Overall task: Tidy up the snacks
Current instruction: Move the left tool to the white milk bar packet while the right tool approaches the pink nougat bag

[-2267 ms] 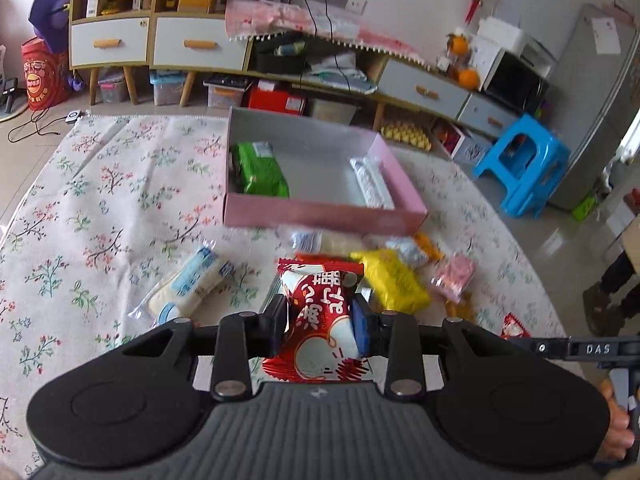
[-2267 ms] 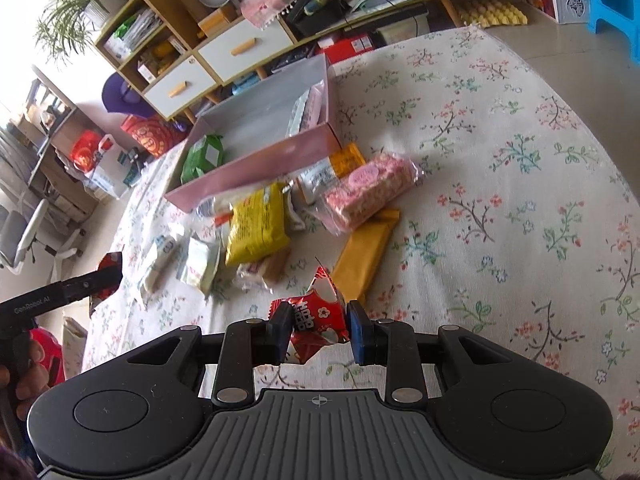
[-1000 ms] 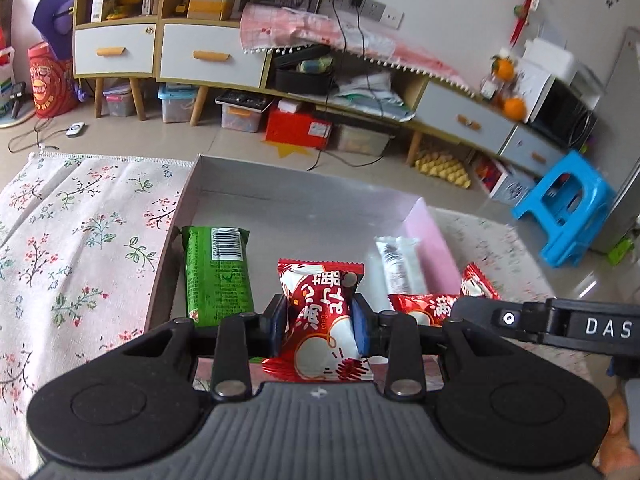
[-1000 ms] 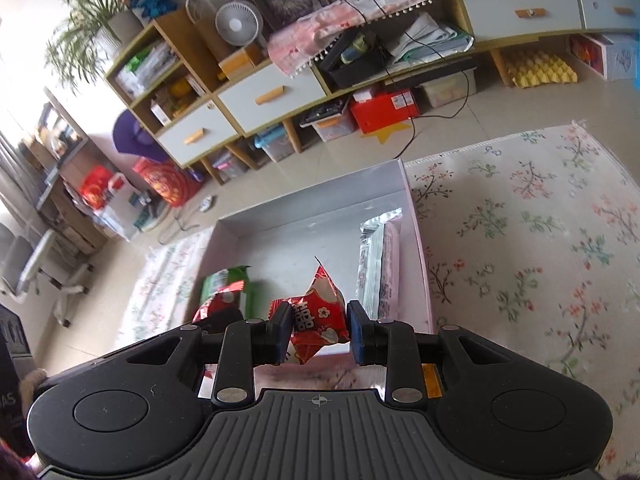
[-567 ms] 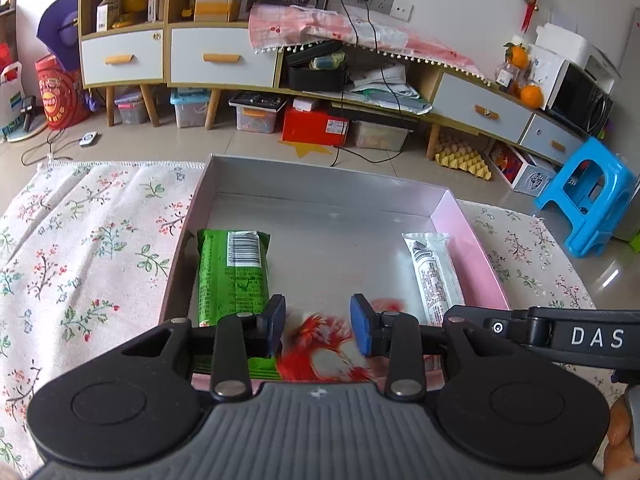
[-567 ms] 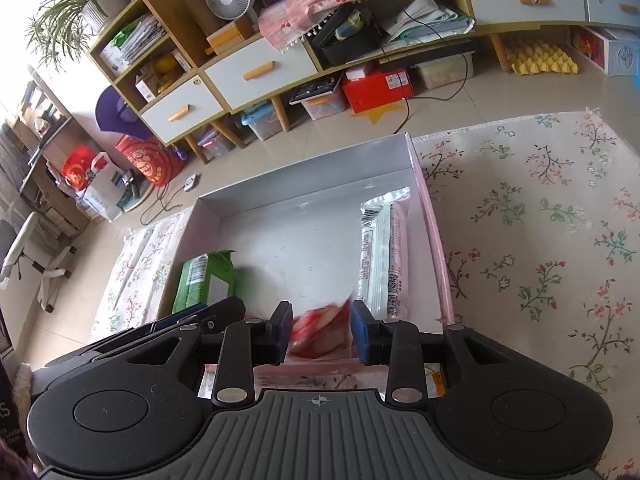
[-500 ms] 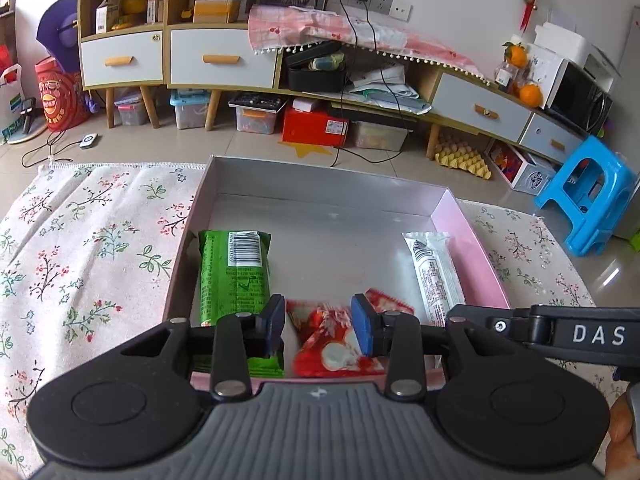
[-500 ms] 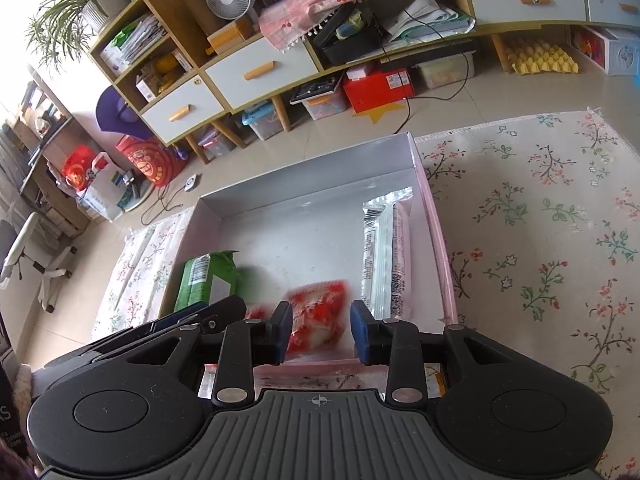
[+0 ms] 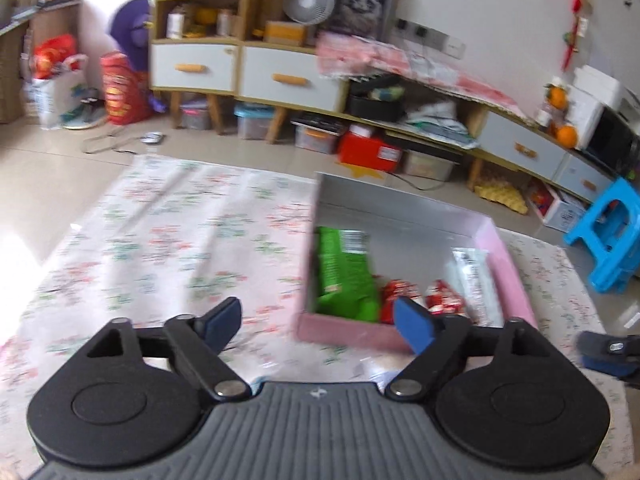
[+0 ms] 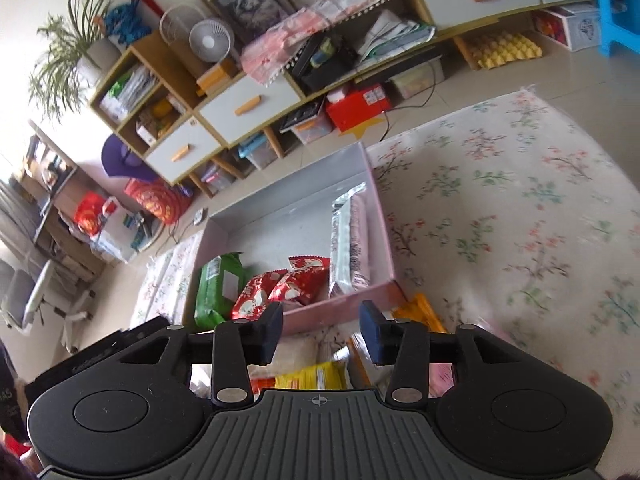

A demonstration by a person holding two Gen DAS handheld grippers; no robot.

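We have both grippers free now. The left gripper has just been opening and its jaws stand wide apart with nothing between them; the right gripper has also just been opening, jaws apart, empty.

The two red snack packets lie inside the pink box, side by side near its front wall, between the green packet on one side and the long silvery wrapper on the other. The box sits on a table under a floral cloth.

More snacks wait just in front of the box: a yellow packet and an orange one, partly hidden behind the right gripper.

We judge these to be light, soft goods. The wrappers are thin glossy film, puffed with air, crinkled at the sealed ends, so they will give under the pads and may slip. The contents could crush, so a gentle squeeze is wanted. We would take a pillow packet across its narrow middle, flat sides to the pads, not by the crimped ends, which fold. The long silvery one is stiffer and bar-shaped; mid-length is the place for it.

The box looks like stiff card, matte pink outside, grey within, with low straight walls. The left wrist view is blurred, so finer print on the wrappers we cannot read.
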